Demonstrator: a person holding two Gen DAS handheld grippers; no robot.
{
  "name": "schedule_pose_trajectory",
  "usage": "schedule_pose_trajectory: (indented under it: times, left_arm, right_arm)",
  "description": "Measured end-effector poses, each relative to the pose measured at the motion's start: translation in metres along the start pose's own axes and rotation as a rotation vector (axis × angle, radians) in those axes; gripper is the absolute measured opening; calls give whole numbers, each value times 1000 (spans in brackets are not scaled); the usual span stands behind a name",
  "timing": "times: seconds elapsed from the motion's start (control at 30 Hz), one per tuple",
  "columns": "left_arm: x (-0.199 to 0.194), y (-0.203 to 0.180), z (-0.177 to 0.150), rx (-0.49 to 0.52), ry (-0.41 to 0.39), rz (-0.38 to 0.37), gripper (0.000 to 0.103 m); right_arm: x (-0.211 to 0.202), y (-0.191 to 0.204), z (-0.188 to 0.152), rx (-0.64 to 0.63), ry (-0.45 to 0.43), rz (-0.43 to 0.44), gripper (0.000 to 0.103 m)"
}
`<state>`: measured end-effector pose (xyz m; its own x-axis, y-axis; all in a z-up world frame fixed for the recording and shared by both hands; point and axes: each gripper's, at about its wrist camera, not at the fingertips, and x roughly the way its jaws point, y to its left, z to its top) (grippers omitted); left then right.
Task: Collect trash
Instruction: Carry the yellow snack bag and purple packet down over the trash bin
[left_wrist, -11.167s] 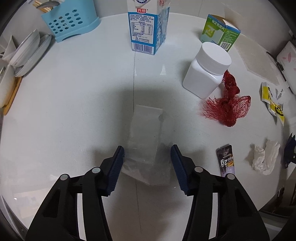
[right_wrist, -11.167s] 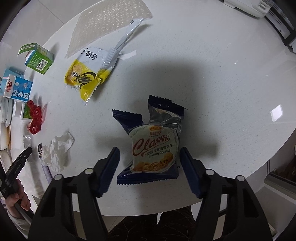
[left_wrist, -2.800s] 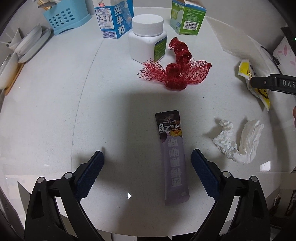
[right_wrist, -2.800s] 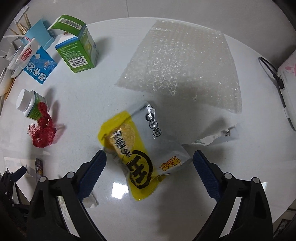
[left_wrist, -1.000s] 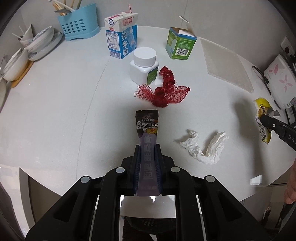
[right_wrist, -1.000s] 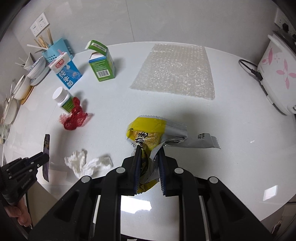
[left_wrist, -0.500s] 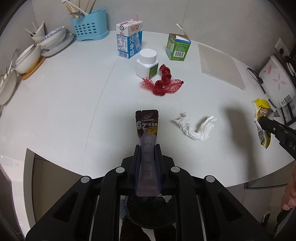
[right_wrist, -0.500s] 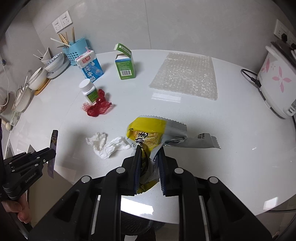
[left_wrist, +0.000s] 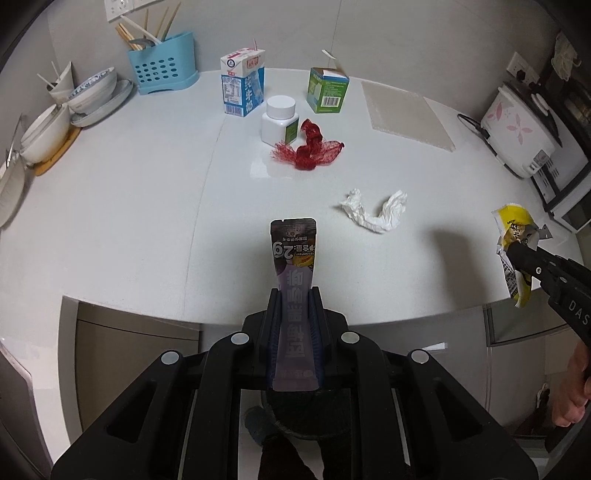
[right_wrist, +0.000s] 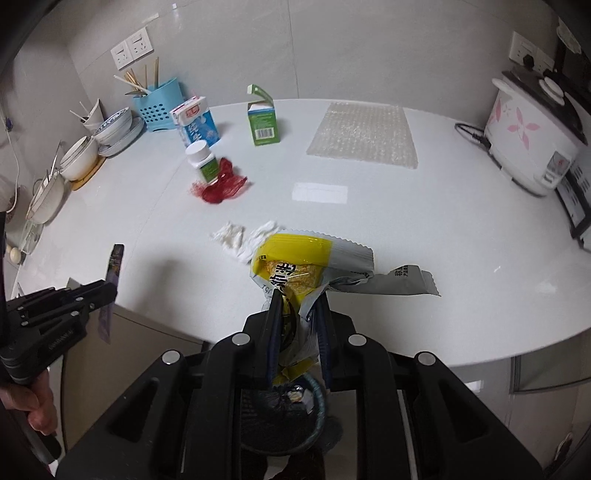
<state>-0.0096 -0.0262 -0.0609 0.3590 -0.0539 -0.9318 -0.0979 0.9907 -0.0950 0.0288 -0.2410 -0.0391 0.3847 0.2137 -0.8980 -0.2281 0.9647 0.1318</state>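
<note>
purple sachet (left_wrist: 293, 295) in left hand-held gripper (left_wrist: 294, 295)

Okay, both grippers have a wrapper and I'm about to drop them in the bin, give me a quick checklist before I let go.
1. Left gripper clamped on the purple sachet: ok.
2. Right gripper clamped on the yellow snack wrapper: ok.
3. Both wrappers lifted clear of the countertop: ok.
4. Bin below the right gripper: ok, a dark bin with trash shows just under the jaws.
5. Bin below the left gripper: cannot tell, only a dark shape shows beneath the sachet.
6. Grippers apart from each other: ok.
7. Counter cleared: not ok, the crumpled tissue and red mesh net remain.
</note>
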Motion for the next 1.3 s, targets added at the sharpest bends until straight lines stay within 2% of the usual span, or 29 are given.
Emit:
schedule_pose_trajectory:
  times: [0.33,0.7,0.97,1.3]
  left_arm:
    - [2,11,-59,32,19,-53,14]
    - [10,13,-110,87,11,-77,14]
    - [42,20,-142,71,64,-122,14]
    - [68,32,-160,74,98,-142,14]
  right_arm:
    - [-12,39,-61,-3,8,25,16]
    - [-14,51,-127,-42,60,51,17]
    - [18,62,-167,-50,147,65,17]
    - [80,79,-195,-56,280,71,17]
